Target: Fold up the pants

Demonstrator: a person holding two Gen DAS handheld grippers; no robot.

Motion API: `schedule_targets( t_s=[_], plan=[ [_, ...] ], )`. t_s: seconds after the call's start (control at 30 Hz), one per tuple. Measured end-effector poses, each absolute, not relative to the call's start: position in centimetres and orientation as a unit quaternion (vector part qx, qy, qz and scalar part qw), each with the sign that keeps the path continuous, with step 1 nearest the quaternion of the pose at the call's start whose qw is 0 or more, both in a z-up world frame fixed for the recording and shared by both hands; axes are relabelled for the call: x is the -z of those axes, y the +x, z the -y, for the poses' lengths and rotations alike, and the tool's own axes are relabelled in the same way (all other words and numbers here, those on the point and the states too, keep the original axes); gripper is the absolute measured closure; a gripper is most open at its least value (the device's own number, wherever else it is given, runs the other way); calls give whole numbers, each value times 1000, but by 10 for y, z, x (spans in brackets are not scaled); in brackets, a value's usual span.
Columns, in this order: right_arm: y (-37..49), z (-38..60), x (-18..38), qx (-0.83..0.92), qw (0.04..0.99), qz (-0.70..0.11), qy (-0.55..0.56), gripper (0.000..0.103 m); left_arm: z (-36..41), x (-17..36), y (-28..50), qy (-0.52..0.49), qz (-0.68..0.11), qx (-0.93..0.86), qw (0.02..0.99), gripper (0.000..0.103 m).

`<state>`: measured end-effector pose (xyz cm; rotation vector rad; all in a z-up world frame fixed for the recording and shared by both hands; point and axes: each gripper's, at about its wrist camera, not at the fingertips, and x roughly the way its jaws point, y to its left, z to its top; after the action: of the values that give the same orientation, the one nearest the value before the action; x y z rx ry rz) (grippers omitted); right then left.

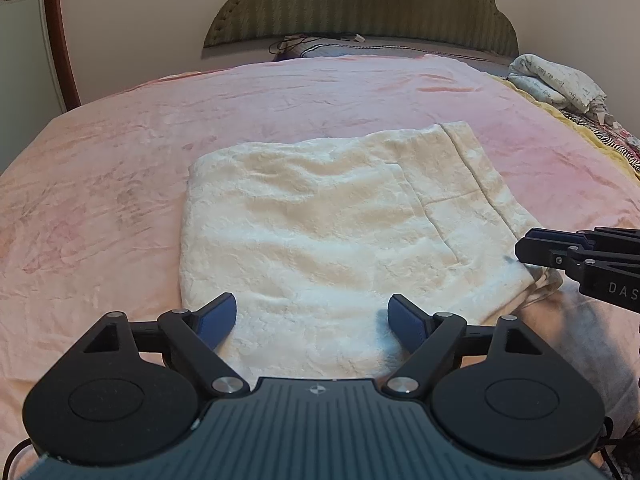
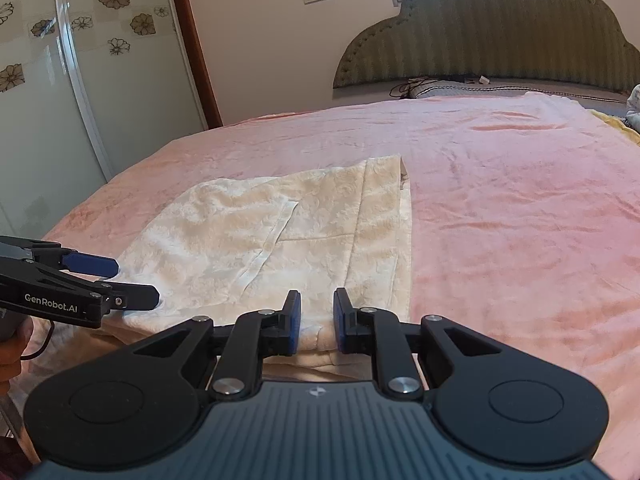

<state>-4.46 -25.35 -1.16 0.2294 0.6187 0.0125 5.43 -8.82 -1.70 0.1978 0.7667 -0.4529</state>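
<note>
I use the pants (image 1: 332, 232) as my landmark: cream, fluffy, folded into a thick rectangle, lying flat on the pink blanket (image 1: 100, 184) that covers the bed.

My left tongs (image 1: 312, 316) hang over the near edge of the pants with their blue pads spread wide apart; nothing sits between them and they press on nothing. In the right wrist view the left tongs (image 2: 138, 282) reach in at the pants' near left corner.

My right tongs (image 2: 317, 320) are at the pants' near right edge. Their pads stand close together, with a narrow gap showing between them, and a bunched lip of the fabric lies just at their tips; I cannot tell whether any cloth is pinched. In the left wrist view the right tongs (image 1: 520, 248) come in from the side at the near right corner of the pants.

Beyond the pants the blanket runs on to a green headboard (image 1: 360, 4). Right of the pants, at the bed's far edge, lies a heap of printed bedding (image 1: 560, 84).
</note>
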Motion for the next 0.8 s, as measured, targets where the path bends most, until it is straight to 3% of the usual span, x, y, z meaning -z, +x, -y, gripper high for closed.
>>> schedule_targets(
  t_s=[0.33,0.47,0.8],
  plan=[
    [-45,235,0,-15,953,-294,77,83,89,17,54,99,-370,217,898,16],
    [-43,235,5,-13,951,-300,68,59,90,17,54,98,-371,217,898,15],
    [-46,231,-2,-13,958,-284,47,58,92,16,54,102,-372,216,897,14]
  ],
)
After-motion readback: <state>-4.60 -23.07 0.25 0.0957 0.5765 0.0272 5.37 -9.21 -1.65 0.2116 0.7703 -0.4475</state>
